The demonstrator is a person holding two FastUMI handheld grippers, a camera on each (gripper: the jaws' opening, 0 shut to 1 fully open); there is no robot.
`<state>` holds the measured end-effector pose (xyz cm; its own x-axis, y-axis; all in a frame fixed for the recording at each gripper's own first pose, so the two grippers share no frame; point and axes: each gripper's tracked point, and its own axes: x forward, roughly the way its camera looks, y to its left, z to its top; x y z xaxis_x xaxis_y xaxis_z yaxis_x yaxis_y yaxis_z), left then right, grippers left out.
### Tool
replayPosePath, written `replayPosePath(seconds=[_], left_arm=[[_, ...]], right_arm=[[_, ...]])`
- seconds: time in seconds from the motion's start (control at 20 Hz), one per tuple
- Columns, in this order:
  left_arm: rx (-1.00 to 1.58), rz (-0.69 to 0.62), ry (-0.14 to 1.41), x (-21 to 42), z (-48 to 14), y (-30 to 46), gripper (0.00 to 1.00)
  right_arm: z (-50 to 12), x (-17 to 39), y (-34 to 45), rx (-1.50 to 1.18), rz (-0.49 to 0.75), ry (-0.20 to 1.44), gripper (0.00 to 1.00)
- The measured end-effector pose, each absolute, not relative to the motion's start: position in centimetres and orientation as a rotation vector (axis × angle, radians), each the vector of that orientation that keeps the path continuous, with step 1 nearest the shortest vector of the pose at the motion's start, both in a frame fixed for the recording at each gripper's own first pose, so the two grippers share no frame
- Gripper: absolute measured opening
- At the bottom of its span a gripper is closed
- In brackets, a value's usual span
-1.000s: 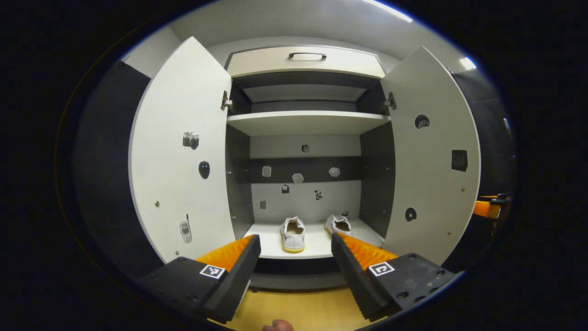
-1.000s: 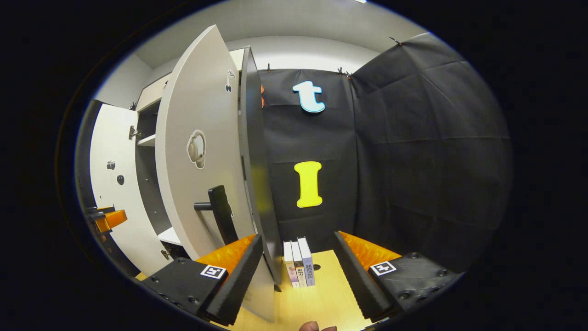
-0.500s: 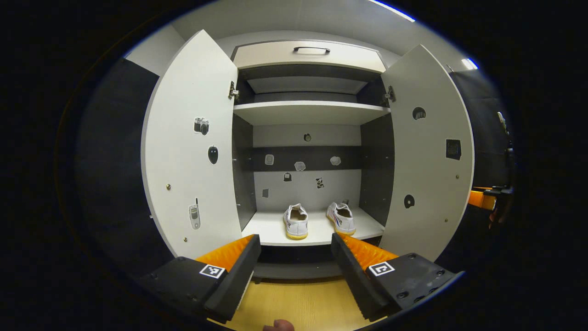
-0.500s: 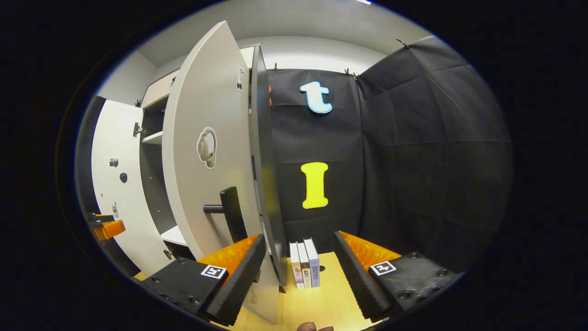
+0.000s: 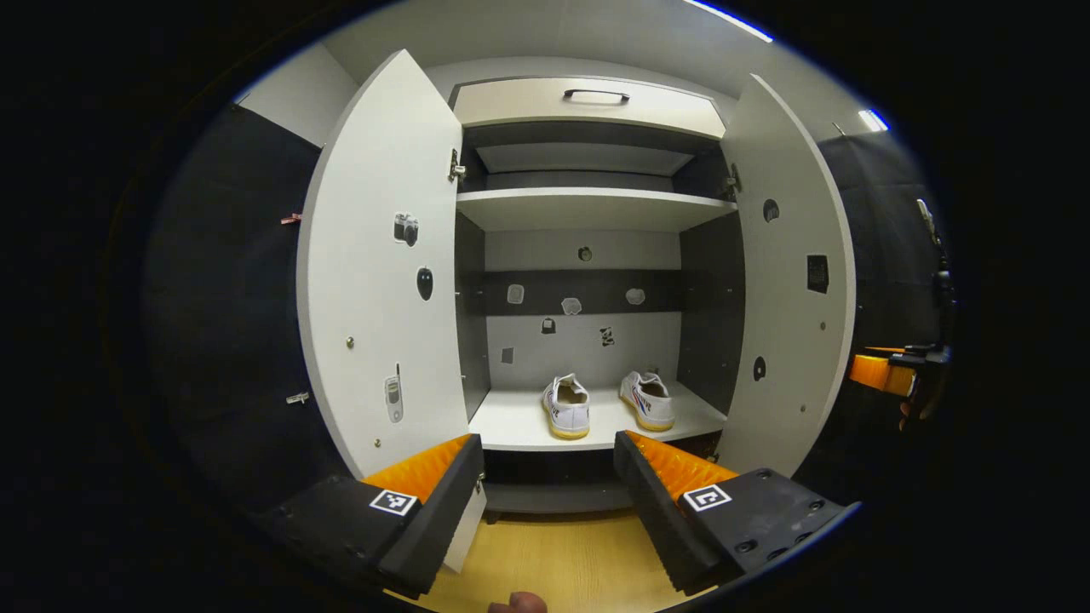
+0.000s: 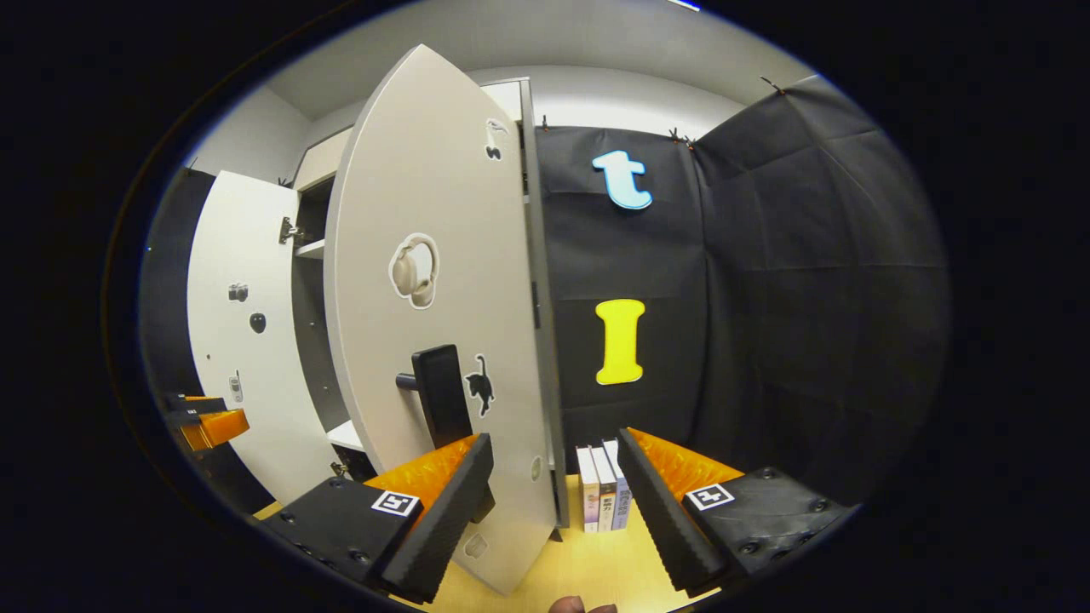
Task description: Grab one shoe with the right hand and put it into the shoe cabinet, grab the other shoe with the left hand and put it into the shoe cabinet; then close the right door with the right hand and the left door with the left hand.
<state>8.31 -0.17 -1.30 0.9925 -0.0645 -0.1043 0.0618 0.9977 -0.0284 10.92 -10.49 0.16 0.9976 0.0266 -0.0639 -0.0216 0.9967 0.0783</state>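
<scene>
Two white canvas shoes (image 5: 569, 406) (image 5: 647, 399) sit side by side on the bottom shelf of the white-doored shoe cabinet (image 5: 588, 209). The left hand-held gripper (image 5: 547, 477) hangs spread and empty before it. The right hand-held gripper (image 6: 555, 481), also spread, straddles the right door's (image 6: 443, 306) edge near its black handle (image 6: 440, 394).

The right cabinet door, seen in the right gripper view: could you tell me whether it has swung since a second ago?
Yes. The right door has swung toward closing: its edge now covers more of the black cloth wall.
</scene>
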Motion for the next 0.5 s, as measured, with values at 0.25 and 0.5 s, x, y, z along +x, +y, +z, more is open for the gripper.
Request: replayPosePath(seconds=[0.25, 0.5], left_arm=[[-0.031, -0.04, 0.099, 7.2, -1.2, 1.8, 0.97], [-0.045, -0.005, 0.089, 6.4, -1.0, 4.2, 0.97]], right_arm=[[-0.2, 11.1, -5.9, 0.08, 0.125, 0.084, 0.98], [-0.2, 10.3, -3.0, 0.071, 0.18, 0.087, 0.98]])
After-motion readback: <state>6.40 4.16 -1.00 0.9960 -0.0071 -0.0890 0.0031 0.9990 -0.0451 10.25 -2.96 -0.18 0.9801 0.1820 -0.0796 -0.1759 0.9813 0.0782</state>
